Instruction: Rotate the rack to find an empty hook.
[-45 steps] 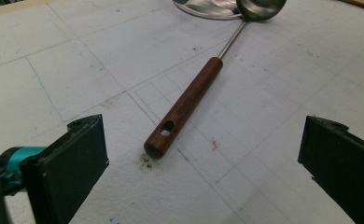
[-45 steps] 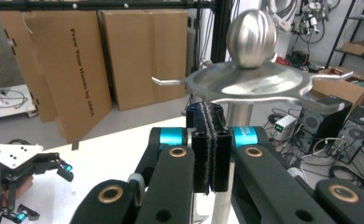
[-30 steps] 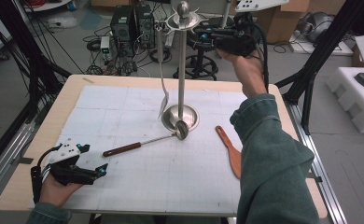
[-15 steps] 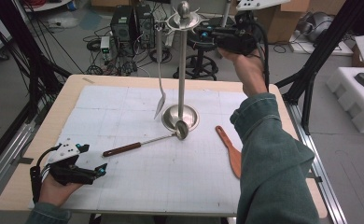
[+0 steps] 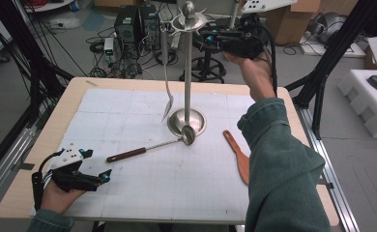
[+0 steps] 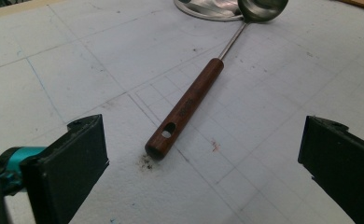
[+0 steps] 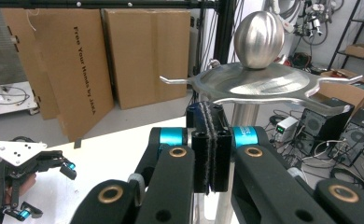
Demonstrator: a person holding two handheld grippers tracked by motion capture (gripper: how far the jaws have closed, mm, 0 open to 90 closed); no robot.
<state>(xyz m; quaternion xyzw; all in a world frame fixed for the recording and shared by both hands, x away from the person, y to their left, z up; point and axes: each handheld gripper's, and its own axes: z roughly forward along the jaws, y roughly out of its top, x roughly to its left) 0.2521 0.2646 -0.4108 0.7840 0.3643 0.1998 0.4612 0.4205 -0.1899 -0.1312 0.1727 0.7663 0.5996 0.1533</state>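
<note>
My left gripper point(image 5: 87, 180) rests at the near left corner of the surface point(image 5: 128, 203), jaws standing wide with nothing between them, aimed along the mat at the ladle point(image 6: 203, 84). The ladle lies flat toward the middle of the surface, its wooden handle pointing at me and its steel bowl touching the base of the stand point(image 5: 187, 123); I judge it is lined up this way so I can take the handle end, where the hanging hole sits. Toward the right edge a wooden spatula point(image 5: 239, 157) lies flat, well apart from the ladle, likely waiting its turn. Farther off, the stand's pole rises from its round base to a disc of hooks under a ball top. A metal turner point(image 5: 166, 72) hangs from a hook on the left side, blade down, clear of the mat. My right gripper point(image 5: 207, 39) is raised at the height of the hooks, just beside the disc, its jaws pressed together with nothing held.
</note>
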